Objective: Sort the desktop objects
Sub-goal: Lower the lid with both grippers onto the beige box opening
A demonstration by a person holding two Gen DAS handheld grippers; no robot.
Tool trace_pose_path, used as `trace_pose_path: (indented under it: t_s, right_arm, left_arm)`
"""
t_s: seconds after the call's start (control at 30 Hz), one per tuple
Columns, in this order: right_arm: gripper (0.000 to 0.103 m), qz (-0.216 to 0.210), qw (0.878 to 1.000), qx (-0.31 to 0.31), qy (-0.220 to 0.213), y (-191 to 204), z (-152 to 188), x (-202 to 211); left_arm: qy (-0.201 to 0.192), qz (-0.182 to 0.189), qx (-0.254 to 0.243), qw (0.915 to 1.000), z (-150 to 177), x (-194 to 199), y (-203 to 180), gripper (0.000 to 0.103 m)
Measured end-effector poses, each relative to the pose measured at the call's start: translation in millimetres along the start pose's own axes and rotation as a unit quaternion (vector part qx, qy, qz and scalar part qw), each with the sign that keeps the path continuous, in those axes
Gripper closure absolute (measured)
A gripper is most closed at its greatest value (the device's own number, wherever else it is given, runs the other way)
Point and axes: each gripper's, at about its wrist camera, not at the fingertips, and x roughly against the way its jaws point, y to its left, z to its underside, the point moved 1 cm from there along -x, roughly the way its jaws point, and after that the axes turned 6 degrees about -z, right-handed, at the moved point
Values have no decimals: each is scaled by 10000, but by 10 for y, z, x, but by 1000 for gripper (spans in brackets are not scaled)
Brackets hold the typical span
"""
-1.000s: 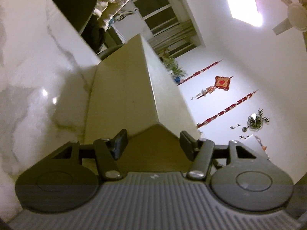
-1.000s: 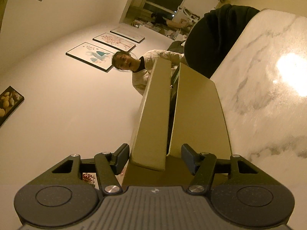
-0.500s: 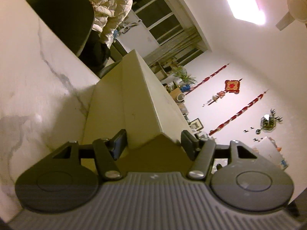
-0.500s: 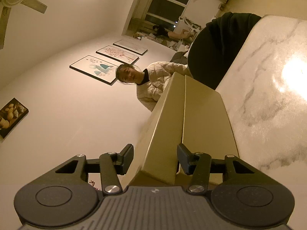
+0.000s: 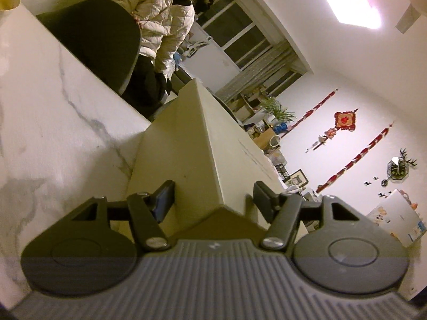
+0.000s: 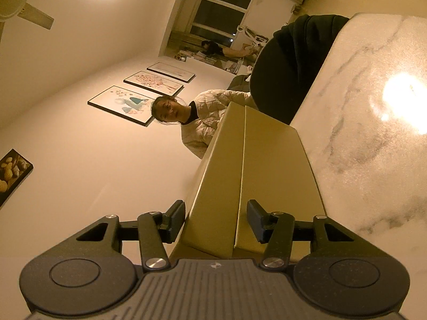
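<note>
A: In the left view, the left tool (image 5: 213, 200) is sitting half-wide astride the box (image 5: 186, 146) at lower centre, on the tabletop (image 5: 53, 106). Its spread is staying as it was.

B: In the right view, the flaps (image 6: 221, 181) were gaping a second ago and are now meeting along a seam. The right tool (image 6: 215, 220) is narrowing around the left flap, though whether it is pinching cannot be told. The box is likely being shut.

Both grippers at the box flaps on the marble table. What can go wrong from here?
1. The left gripper straddles a raised flap with gaps at both fingers; it may slip out.
2. The right gripper spans one flap beside the seam, also loose.
3. The box may slide on the table.
</note>
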Motion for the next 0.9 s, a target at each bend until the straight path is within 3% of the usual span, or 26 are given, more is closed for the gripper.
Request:
trace_pose_path:
  t_s: [0.9]
  right_arm:
    - [47,96,9999,84,-86,-88,76,30]
  left_arm:
    - [80,-183,-49,9998,15,78,-20,48]
